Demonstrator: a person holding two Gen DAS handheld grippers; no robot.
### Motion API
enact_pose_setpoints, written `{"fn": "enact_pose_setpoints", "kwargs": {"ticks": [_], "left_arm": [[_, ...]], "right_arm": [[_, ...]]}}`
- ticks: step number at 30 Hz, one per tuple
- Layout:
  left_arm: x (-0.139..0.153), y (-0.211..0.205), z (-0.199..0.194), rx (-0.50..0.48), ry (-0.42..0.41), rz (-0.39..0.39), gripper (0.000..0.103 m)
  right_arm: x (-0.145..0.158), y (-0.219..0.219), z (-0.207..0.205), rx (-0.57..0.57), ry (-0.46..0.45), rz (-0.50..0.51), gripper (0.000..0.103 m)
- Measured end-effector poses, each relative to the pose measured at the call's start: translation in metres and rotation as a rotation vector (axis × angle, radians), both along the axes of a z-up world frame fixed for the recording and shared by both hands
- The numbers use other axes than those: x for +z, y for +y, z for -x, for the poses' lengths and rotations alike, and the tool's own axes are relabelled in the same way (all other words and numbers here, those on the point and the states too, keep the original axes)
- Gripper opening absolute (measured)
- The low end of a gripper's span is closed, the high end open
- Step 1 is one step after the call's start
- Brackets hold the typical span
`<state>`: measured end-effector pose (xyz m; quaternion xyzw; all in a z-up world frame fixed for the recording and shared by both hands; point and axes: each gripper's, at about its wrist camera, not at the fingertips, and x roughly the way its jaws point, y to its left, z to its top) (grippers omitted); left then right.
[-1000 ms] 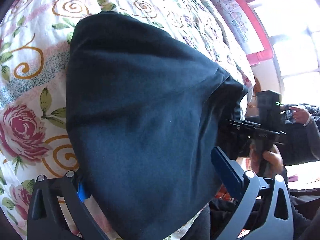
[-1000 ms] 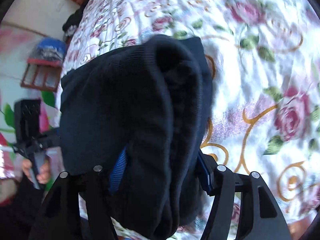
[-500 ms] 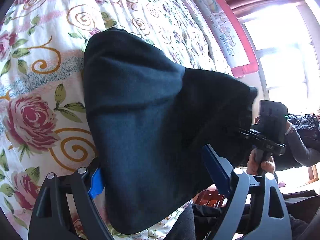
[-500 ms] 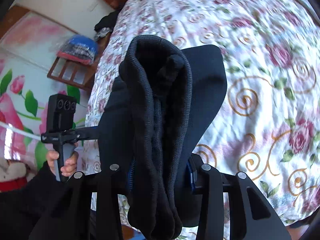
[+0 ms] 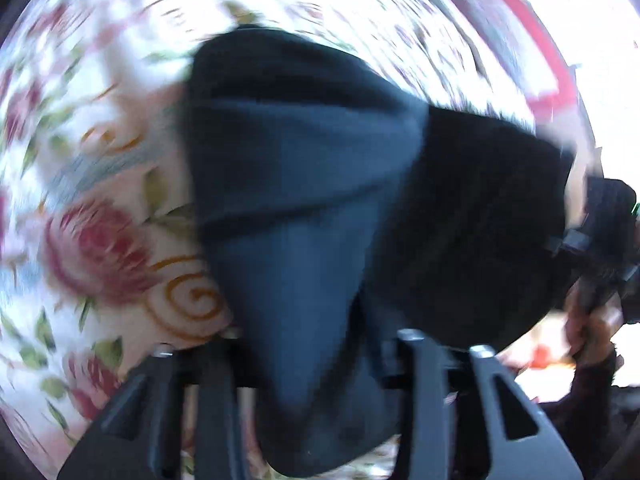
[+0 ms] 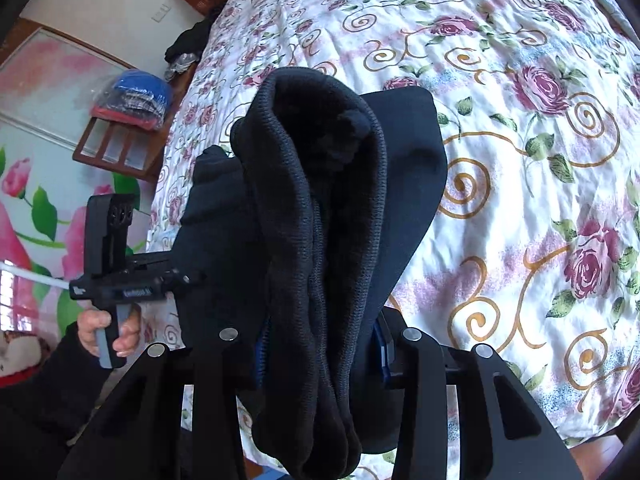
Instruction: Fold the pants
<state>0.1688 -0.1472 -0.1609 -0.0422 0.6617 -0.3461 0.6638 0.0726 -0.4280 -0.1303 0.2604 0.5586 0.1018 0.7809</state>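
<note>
Between the jaws of the right gripper (image 6: 320,344), a thick bunched band of the dark navy knitted pants (image 6: 320,208) is sitting pinched, its ribbed edge rising straight up ahead of the jaws and its loose end hanging down below them toward the camera. The jaws are closing tightly on that fabric from both sides, with blue pads showing at the inner faces. Beyond and to the right of these jaws, the white bedsheet with pink roses and gold swirls (image 6: 520,160) is spreading across the bed. To the left of the same jaws, the left gripper (image 6: 132,276) is appearing as a black pistol-shaped tool, and the person's left hand (image 6: 108,332) is wrapping around its grey handle. A wooden rack holding a blue and red bundle (image 6: 128,108) is hanging on the flowered wall further left. In the left wrist view, which is blurring heavily, the left gripper (image 5: 320,344) is clamping another part of the pants (image 5: 300,184), the cloth filling the gap between its jaws and draping ahead of them and below. The floral bedsheet (image 5: 100,220) is lying to the left of those jaws, and the right gripper (image 5: 600,240) is showing far to their right, where the cloth is stretching toward it.
</note>
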Motion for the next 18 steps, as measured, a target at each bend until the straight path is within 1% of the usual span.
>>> {"fn": "enact_pose_setpoints", "kwargs": {"ticks": [1,3,5,7,9,10,14,16,18], "left_arm": [[0.0,0.005,-0.001,0.011,0.015,0.014,0.026],[-0.002,0.005,0.001,-0.008,0.006,-0.01,0.025],[-0.001,0.001,0.0,0.013,0.004,-0.023,0.024],[0.01,-0.003,0.003,0.01,-0.036,-0.03,0.023],[0.017,0.004,0.004,0.031,-0.025,-0.013,0.023],[0.02,0.009,0.003,0.031,-0.028,-0.009,0.023],[0.051,0.037,0.008,0.056,-0.07,0.009,0.023],[0.059,0.041,0.005,0.076,-0.075,0.016,0.023],[0.068,0.061,0.007,0.098,-0.074,0.029,0.022]], "right_arm": [[0.001,0.001,0.0,0.002,-0.006,-0.002,0.039],[0.003,0.006,-0.002,0.006,-0.02,-0.001,0.039],[0.007,0.009,0.0,0.004,-0.028,0.011,0.039],[0.015,0.013,0.002,0.012,-0.047,0.006,0.039],[0.027,0.019,0.003,0.028,-0.072,-0.005,0.039],[0.032,0.023,0.002,0.04,-0.084,-0.009,0.039],[0.058,0.044,-0.007,0.102,-0.135,-0.01,0.039],[0.069,0.053,-0.016,0.127,-0.157,-0.007,0.039],[0.073,0.058,-0.024,0.142,-0.164,0.001,0.039]]}}
